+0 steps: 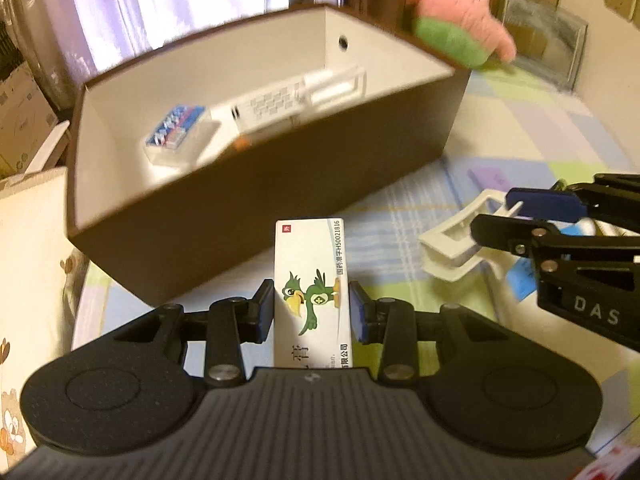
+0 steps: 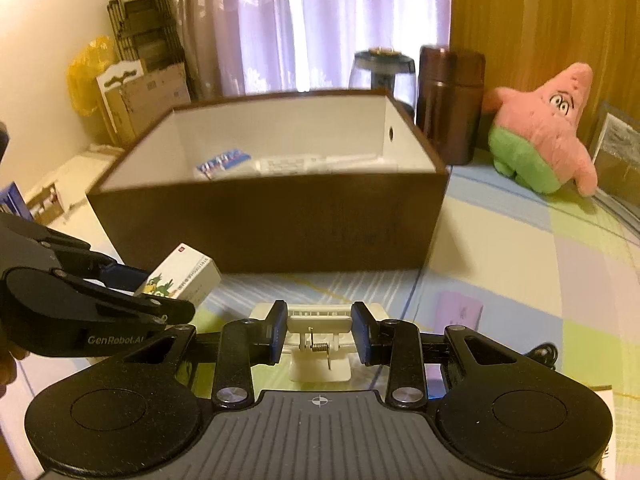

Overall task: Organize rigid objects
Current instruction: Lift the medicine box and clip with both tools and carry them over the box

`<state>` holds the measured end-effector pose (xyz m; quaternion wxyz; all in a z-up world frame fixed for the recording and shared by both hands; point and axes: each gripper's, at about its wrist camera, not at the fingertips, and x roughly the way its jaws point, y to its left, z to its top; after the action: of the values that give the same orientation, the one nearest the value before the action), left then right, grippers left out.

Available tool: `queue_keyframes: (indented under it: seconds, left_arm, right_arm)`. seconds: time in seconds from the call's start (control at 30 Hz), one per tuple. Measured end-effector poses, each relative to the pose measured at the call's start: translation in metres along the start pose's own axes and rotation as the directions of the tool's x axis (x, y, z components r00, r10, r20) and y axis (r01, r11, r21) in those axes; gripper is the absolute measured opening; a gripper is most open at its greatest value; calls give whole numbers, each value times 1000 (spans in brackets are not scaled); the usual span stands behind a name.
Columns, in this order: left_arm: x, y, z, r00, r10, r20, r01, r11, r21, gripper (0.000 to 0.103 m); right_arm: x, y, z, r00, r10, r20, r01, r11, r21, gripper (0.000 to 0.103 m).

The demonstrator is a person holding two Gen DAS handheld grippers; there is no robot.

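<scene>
My left gripper is shut on a white medicine carton printed with a green parrot, held upright in front of the brown storage box. The same carton shows at the left of the right wrist view, between the left gripper's fingers. My right gripper is shut on a white spring clip; that clip also appears at the right of the left wrist view, in the right gripper. Inside the box lie a blue-topped case and white items.
The box stands on a pastel checked tablecloth. A pink and green plush star, a brown flask and a glass jar stand behind and to the right of it. A purple card lies on the cloth.
</scene>
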<state>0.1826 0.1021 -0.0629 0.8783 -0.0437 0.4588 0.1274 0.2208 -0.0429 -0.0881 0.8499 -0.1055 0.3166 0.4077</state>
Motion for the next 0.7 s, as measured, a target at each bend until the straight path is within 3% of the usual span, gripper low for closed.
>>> queue_keyframes:
  seconds: [0.33,0.5,0.7]
  left_arm:
    - [-43,14,40,994,-6,113,6,1000,2,34]
    - [-48,27,64,987,22,158,-24,1000,7,34]
    - [-37,43,91,987,27,156,-26,1000,-9,34]
  right_arm:
    - [-21,12,57,994,56,93,-54,998,-24,31]
    - [-13,16,88,988,67,139,-61,997,-47,31]
    - [10,13,116,987,62,146,-57,998,-41,31]
